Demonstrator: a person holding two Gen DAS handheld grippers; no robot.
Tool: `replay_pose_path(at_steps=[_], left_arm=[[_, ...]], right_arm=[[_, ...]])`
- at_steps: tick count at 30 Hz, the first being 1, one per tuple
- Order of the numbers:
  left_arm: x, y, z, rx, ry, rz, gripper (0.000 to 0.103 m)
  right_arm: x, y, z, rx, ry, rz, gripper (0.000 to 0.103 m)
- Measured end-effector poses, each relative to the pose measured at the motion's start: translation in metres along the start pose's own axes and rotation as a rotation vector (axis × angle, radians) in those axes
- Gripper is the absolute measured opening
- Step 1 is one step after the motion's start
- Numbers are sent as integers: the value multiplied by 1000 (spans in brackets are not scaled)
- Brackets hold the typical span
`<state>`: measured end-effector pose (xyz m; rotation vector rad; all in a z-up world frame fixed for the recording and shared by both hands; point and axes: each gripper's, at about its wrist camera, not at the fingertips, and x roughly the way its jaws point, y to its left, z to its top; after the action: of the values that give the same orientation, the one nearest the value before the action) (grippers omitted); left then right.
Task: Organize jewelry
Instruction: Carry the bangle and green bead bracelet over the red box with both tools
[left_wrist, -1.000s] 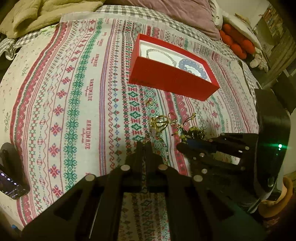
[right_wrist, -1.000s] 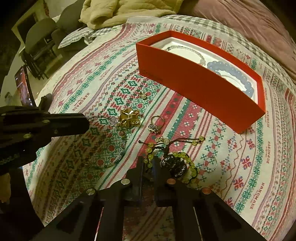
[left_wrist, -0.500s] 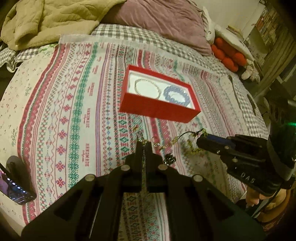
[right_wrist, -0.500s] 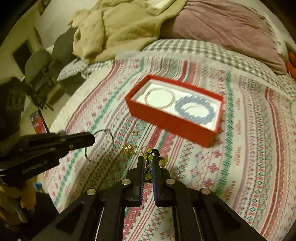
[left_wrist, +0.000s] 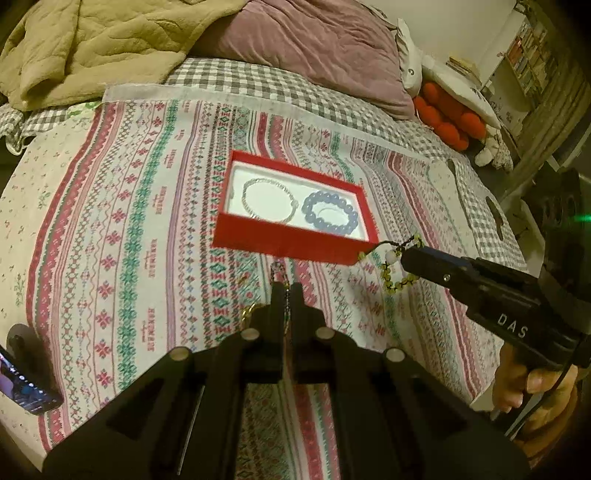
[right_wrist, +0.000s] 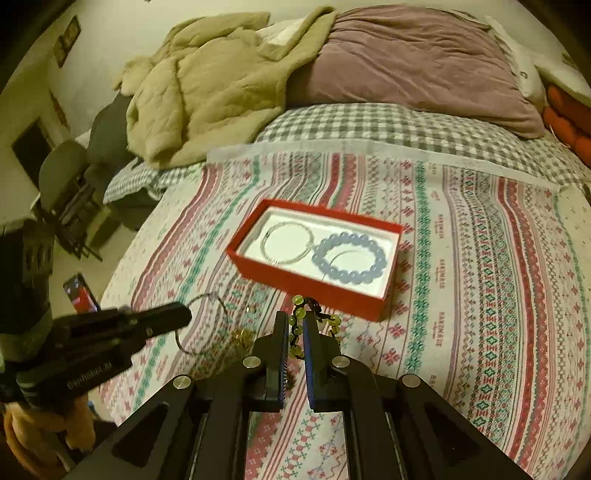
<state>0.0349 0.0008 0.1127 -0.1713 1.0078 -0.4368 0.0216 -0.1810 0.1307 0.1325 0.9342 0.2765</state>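
Left wrist view: the left claw (left_wrist: 283, 291) is pinched nearly closed on a thin silver chain (left_wrist: 277, 268), which pokes out past the tips as a little loop. A second ago this claw was low over the bedspread beside the jewelry pile; now it's lifted well clear, and the red box (left_wrist: 291, 242) sits ahead on the patterned bedspread (left_wrist: 122, 236). Inside the box are a silver bracelet (left_wrist: 269, 199) and a blue bead bracelet (left_wrist: 330, 214). Off to the right, the right claw (left_wrist: 404, 258) carries a green bead bracelet (left_wrist: 397, 271) that dangles just off the box's near right corner.

Right wrist view: the right claw (right_wrist: 294, 326) has only a narrow gap between its fingers and grips the green bead bracelet (right_wrist: 300, 314), which was lying on the bed a second ago. The red box (right_wrist: 295, 282) is straight ahead and lower down. The left claw (right_wrist: 184, 314) holds its chain (right_wrist: 201, 325) as a hanging loop. A small gold piece (right_wrist: 242, 336) is left on the bedspread (right_wrist: 480, 277).

So both pickups look done at once, and I'd guess the drop into the box comes next. The free white space in there is tight, and the chain could snag.
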Motion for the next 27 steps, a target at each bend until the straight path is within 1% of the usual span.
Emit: replay_pose_path(at_steps=[8, 13, 15, 18, 19, 21, 23, 27], left_arm=[[12, -17, 34, -9, -12, -28, 3], [28, -29, 57, -13, -8, -79, 3], [39, -30, 67, -24, -8, -110, 3], [59, -20, 75, -77, 2, -169, 3], [66, -15, 76, -96, 9, -175, 3], [79, -6, 75, -121, 14, -165, 3], [88, 1, 75, -127, 19, -132, 3], [98, 10, 74, -98, 13, -42, 3]], right_arm=[[-2, -16, 26, 71, -53, -13, 8], [5, -29, 37, 113, -65, -16, 8], [9, -33, 41, 130, -68, -19, 8], [16, -39, 47, 150, -76, -22, 8], [18, -40, 49, 152, -76, -22, 8], [25, -41, 52, 154, -71, -25, 8], [34, -41, 54, 150, -62, -31, 8], [51, -39, 55, 145, -32, -25, 8]])
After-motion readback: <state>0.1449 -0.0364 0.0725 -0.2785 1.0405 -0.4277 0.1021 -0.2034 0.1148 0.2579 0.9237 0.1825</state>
